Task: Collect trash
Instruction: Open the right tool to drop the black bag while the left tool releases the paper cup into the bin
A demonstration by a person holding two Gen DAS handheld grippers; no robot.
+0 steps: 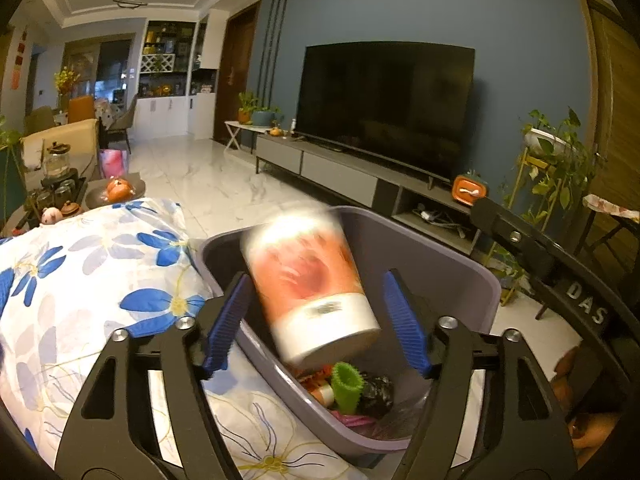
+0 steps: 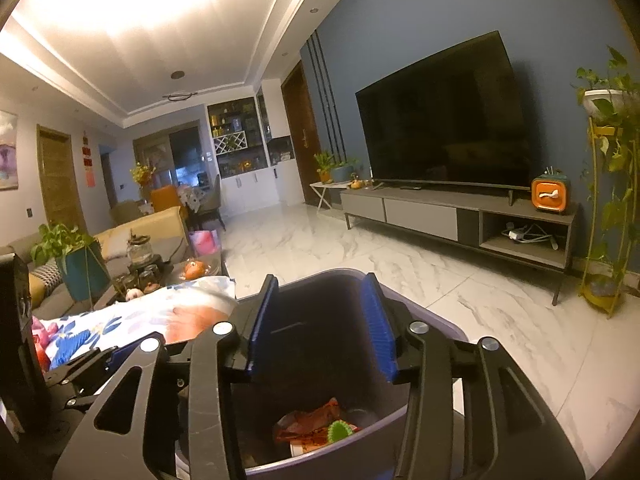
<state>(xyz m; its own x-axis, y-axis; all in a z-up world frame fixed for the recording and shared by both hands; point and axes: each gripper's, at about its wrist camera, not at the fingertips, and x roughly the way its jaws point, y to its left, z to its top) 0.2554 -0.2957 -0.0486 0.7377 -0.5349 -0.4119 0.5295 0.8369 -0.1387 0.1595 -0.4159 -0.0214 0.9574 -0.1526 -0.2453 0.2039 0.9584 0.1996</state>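
Observation:
An orange-and-white paper cup [image 1: 308,280] shows blurred and tilted between the fingers of my left gripper [image 1: 316,280], above the mouth of the grey trash bin [image 1: 440,248]. The blue pads [image 1: 404,320] stand apart from the cup's sides, so the left gripper is open. Inside the bin lie a green spiky piece [image 1: 346,384], a black bag [image 1: 376,392] and an orange wrapper [image 2: 312,424]. My right gripper [image 2: 320,284] hangs open over the same bin [image 2: 444,326] with nothing between its fingers. In the right wrist view the cup [image 2: 192,316] is a blur to the left, behind the left gripper [image 2: 120,352].
A table with a blue-flowered cloth [image 1: 100,280] lies left of the bin, with tea things [image 1: 60,184] and fruit [image 1: 118,190] beyond. A television [image 2: 444,120] on a low stand [image 2: 460,216] and a plant stand [image 2: 604,200] are across the marble floor [image 2: 400,272].

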